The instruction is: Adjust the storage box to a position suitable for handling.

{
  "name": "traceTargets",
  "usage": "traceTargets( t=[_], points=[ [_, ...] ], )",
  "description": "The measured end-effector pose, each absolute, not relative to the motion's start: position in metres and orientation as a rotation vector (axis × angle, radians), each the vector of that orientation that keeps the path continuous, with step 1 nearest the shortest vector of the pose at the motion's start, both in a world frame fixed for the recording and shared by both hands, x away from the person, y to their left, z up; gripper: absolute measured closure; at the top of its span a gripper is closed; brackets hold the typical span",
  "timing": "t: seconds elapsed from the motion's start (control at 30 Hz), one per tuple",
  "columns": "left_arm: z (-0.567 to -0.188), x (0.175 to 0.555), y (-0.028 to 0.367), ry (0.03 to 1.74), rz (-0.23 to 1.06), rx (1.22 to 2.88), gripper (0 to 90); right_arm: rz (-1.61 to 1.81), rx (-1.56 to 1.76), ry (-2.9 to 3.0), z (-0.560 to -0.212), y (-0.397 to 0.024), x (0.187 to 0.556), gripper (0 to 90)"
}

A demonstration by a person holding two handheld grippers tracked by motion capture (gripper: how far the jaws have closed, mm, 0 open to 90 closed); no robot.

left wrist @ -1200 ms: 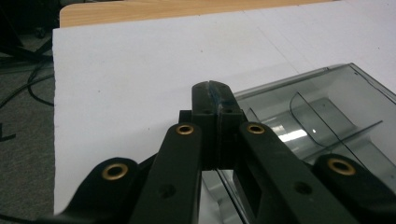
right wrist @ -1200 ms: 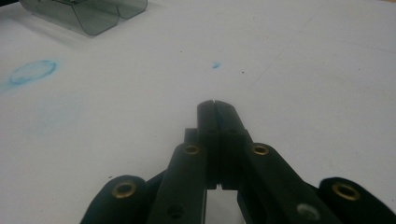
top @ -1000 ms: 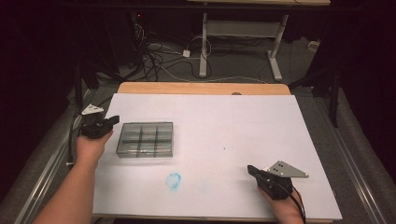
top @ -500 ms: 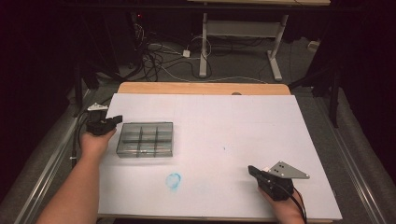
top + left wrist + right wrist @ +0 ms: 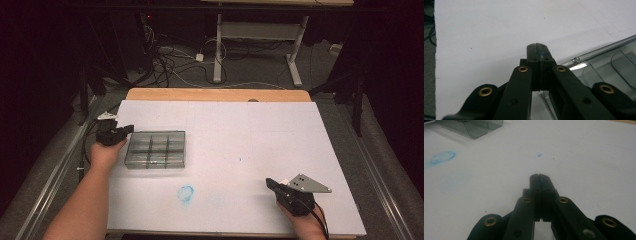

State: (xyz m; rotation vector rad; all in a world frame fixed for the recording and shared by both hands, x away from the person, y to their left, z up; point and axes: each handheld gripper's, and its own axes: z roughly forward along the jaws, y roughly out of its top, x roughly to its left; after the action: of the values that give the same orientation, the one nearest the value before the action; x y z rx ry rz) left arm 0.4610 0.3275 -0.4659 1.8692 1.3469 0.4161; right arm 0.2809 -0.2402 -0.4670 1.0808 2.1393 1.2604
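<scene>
The clear compartment box (image 5: 155,149) lies flat; the left gripper (image 5: 125,130) (jaws pressed together, empty) sits at its corner, probably to nudge it, while the right gripper (image 5: 270,183) waits closed, well apart.

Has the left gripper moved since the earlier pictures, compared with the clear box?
Yes. The left gripper, jaws shut, moved nearer the person along the clear box, from beyond its far-left corner to beside it.
</scene>
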Motion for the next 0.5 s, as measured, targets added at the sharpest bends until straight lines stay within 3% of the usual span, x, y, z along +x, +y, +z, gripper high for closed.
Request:
traceTargets(
  t=[0.5],
  points=[
    [-0.470, 0.445, 0.309, 1.325, 0.318, 1.816, 87.8, 1.256, 1.076, 2.149, -0.468, -0.238, 0.282, 90.0]
  ],
)
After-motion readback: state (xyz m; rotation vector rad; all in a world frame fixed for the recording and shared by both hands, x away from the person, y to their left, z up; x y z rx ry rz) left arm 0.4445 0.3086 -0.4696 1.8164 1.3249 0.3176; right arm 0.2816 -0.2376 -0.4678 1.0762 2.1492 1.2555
